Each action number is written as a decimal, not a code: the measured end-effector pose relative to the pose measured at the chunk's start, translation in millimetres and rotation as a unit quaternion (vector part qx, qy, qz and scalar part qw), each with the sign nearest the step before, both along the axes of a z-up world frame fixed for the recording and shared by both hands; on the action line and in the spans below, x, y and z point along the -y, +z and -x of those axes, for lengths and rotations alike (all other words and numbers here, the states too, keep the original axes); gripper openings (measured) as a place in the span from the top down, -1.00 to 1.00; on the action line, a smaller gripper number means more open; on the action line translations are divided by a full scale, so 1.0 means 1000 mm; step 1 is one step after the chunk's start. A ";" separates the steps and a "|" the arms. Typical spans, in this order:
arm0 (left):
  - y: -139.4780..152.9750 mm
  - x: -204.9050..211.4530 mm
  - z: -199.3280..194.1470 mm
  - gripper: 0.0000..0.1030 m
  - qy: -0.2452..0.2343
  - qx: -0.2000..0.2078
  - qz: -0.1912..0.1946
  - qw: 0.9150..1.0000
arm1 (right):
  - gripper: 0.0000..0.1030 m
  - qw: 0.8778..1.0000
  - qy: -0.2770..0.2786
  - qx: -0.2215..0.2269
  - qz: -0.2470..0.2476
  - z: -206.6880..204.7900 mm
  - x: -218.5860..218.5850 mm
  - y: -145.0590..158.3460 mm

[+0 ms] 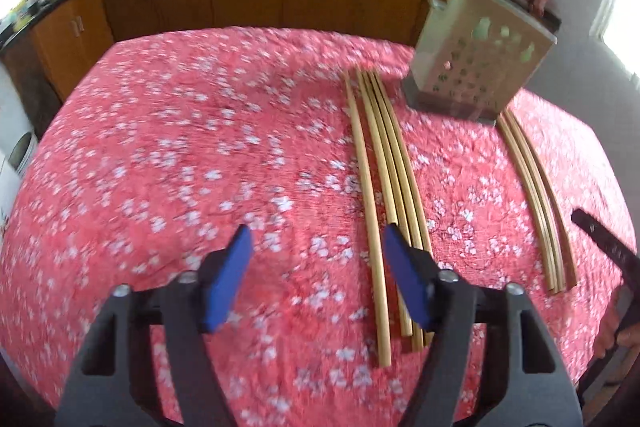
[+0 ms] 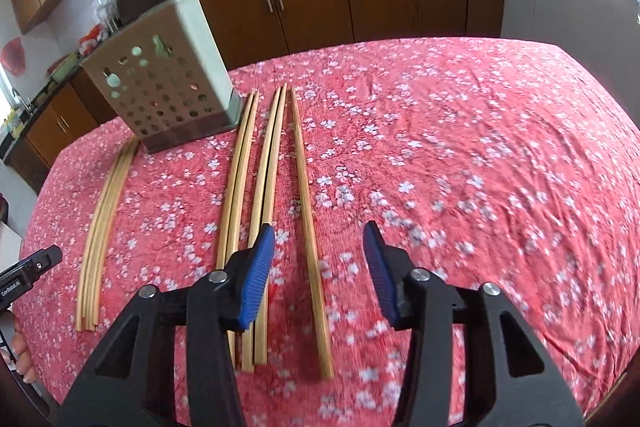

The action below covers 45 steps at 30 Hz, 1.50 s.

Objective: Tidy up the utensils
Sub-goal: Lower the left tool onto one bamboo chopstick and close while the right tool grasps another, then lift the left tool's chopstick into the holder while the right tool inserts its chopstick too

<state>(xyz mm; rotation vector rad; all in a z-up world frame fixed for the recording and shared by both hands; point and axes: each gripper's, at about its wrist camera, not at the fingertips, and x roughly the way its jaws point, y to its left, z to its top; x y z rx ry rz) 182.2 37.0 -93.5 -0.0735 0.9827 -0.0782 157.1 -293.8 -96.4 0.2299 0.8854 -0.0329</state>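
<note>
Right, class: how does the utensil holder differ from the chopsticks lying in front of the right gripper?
The utensil holder stands on its base, while the chopsticks lie flat. The utensil holder is a pale box pierced with round holes; the chopsticks are thin, plain tan sticks. The holder is one piece; the chopsticks are several, laid side by side. Both rest on the pink flowered cloth.

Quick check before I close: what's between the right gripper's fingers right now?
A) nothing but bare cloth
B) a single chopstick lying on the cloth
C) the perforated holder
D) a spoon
B: in the right wrist view a single chopstick lies on the cloth between the right gripper fingers, apart from both of them.
</note>
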 end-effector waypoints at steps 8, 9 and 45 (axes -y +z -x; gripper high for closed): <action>-0.018 0.022 -0.012 0.34 -0.042 -0.016 -0.015 0.999 | 0.39 1.000 0.010 -0.014 0.019 -0.013 0.000 -0.012; -0.019 0.023 -0.014 0.42 -0.045 -0.018 -0.017 0.999 | 0.47 1.000 0.012 -0.015 0.022 -0.013 0.001 -0.012; 0.026 -0.022 -0.005 0.85 -0.015 0.103 -0.038 0.994 | 0.85 0.997 -0.027 0.062 0.034 0.000 0.046 0.024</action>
